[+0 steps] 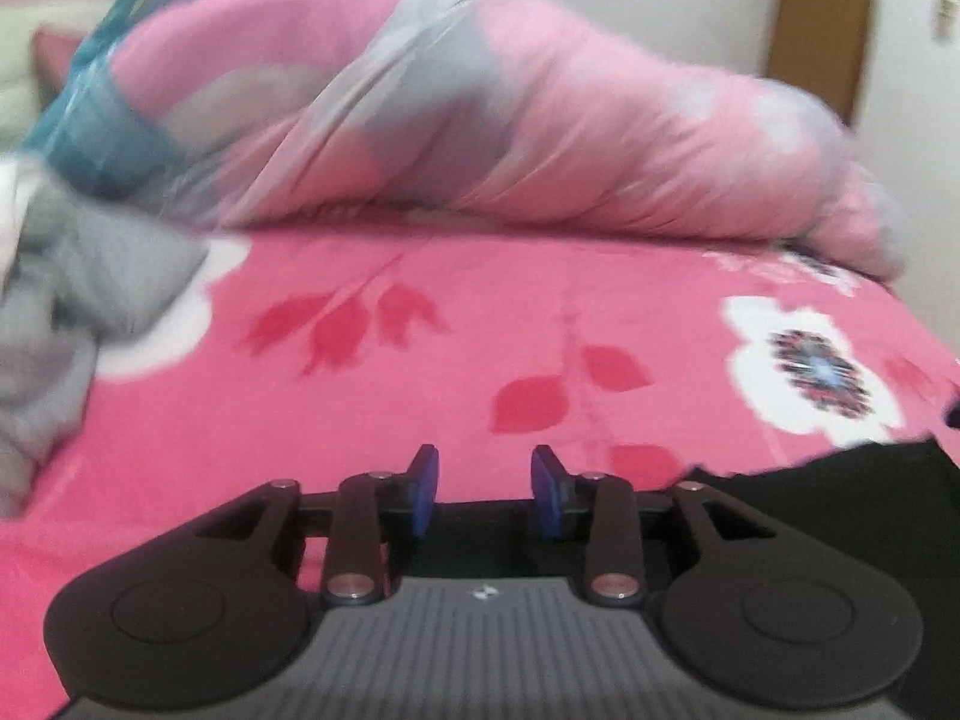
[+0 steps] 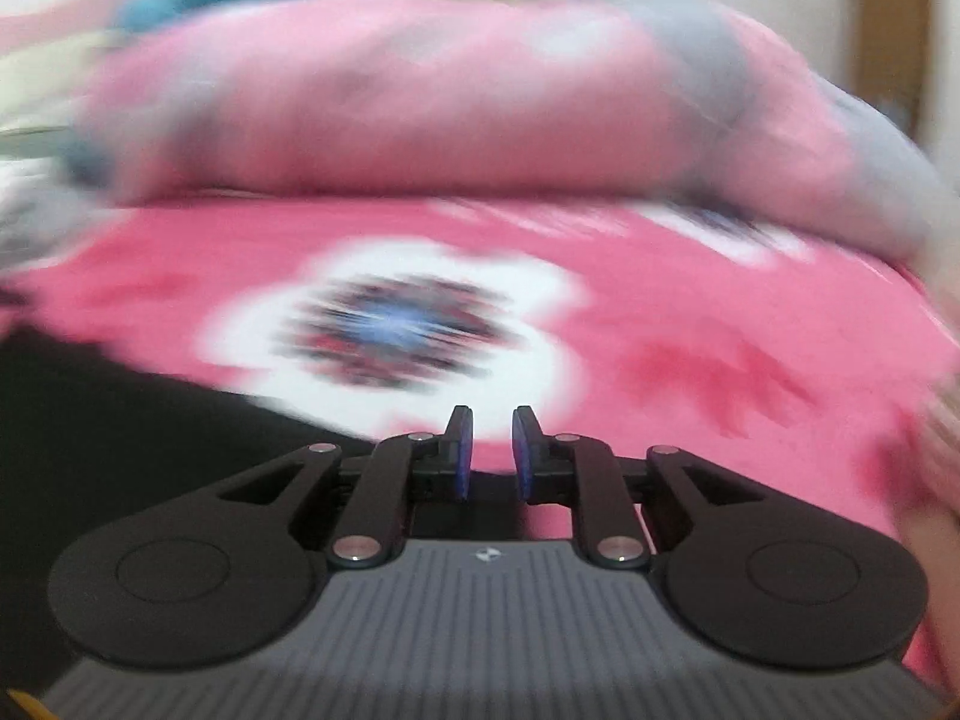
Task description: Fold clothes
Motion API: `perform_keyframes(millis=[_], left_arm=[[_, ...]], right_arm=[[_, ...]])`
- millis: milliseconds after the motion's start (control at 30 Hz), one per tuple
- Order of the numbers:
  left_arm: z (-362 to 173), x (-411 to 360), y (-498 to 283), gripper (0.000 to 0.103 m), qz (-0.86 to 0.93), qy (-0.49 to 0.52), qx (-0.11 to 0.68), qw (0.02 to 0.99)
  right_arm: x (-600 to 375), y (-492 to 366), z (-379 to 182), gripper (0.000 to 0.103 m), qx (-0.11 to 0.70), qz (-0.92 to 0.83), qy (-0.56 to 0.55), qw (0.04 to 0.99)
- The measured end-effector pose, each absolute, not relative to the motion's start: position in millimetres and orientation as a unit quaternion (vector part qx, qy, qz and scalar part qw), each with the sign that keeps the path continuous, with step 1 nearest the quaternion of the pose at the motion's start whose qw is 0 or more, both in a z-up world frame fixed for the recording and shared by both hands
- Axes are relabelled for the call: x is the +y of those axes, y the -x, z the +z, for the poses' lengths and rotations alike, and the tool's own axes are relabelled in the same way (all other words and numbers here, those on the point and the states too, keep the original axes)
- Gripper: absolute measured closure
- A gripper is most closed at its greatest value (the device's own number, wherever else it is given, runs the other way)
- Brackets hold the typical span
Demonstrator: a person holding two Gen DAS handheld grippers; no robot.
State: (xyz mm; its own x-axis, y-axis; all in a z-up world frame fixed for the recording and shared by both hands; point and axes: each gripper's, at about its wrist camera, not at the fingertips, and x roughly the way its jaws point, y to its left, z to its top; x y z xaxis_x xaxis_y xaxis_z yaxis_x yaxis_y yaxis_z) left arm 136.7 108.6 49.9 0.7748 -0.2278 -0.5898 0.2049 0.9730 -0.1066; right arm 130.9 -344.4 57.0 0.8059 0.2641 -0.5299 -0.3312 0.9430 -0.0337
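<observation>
My left gripper (image 1: 485,462) hovers over the pink flowered bedsheet (image 1: 420,396), jaws open with nothing between the blue pads. A black garment (image 1: 852,486) lies on the sheet just right of it. A crumpled grey garment (image 1: 66,312) sits at the left edge of that view. My right gripper (image 2: 492,420) stands open by a narrow gap, empty, above the sheet near a white flower print (image 2: 390,324). The black garment (image 2: 102,420) spreads out to its left. The right wrist view is heavily blurred.
A rolled pink and grey quilt (image 1: 510,138) lies across the back of the bed, with a teal cloth (image 1: 102,120) at its left end. A brown door (image 1: 822,24) stands in the wall behind. The bed's right edge (image 1: 924,324) drops off near the flower print.
</observation>
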Motion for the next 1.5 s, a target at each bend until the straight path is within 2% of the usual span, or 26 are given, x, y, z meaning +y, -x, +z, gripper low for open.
perform_keyframes(millis=[100, 167, 267, 333, 467, 567, 667, 833, 967, 1000, 1033, 1067, 1267, 1367, 1433, 1500], left_arm=[[44, 95, -137, 0.06, -0.126, -0.017, 0.33, 0.935], [31, 88, -145, 0.061, -0.108, -0.033, 0.354, 0.928], [19, 94, -154, 0.06, -0.098, -0.009, 0.363, 0.927], [19, 98, -157, 0.06, -0.094, 0.003, 0.359, 0.929], [18, 107, -160, 0.061, -0.086, 0.025, 0.357, 0.93], [24, 116, -157, 0.063, -0.08, 0.043, 0.347, 0.933], [37, 121, -147, 0.062, -0.073, 0.034, 0.332, 0.94], [55, 122, -112, 0.061, -0.086, 0.021, 0.325, 0.942], [56, 117, -65, 0.059, -0.128, -0.011, 0.332, 0.935], [56, 116, -53, 0.059, -0.139, -0.019, 0.334, 0.932], [55, 115, -41, 0.059, -0.151, -0.027, 0.337, 0.929], [53, 115, -31, 0.059, -0.163, -0.03, 0.341, 0.925], [42, 132, 3, 0.058, -0.201, -0.007, 0.351, 0.914], [43, 147, 11, 0.056, -0.217, 0.03, 0.341, 0.914], [44, 154, 16, 0.055, -0.226, 0.045, 0.338, 0.912], [44, 157, 20, 0.055, -0.233, 0.051, 0.338, 0.91]], right_arm=[[-292, -106, 63, 0.09, 0.258, 0.322, 0.114, 0.904], [-258, -106, 51, 0.09, 0.285, 0.388, 0.144, 0.865], [-240, -139, 31, 0.09, 0.313, 0.353, 0.162, 0.867], [-252, -166, 34, 0.092, 0.314, 0.324, 0.106, 0.886], [-262, -206, 31, 0.09, 0.309, 0.148, 0.138, 0.929], [-284, -198, 43, 0.088, 0.304, 0.096, 0.089, 0.944], [-275, -159, 69, 0.087, 0.263, 0.199, 0.083, 0.94], [-192, -103, 70, 0.088, 0.255, 0.436, 0.192, 0.842], [-149, -130, 39, 0.086, 0.295, 0.436, 0.217, 0.822], [-151, -145, 39, 0.084, 0.302, 0.424, 0.185, 0.833], [-154, -160, 39, 0.085, 0.31, 0.412, 0.153, 0.843], [-156, -175, 39, 0.091, 0.316, 0.399, 0.121, 0.852], [-155, -209, 47, 0.085, 0.32, 0.239, 0.112, 0.91], [-144, -177, 70, 0.085, 0.286, 0.364, 0.083, 0.883], [-121, -163, 73, 0.086, 0.302, 0.449, 0.1, 0.835], [-91, -169, 59, 0.086, 0.333, 0.46, 0.136, 0.811]])
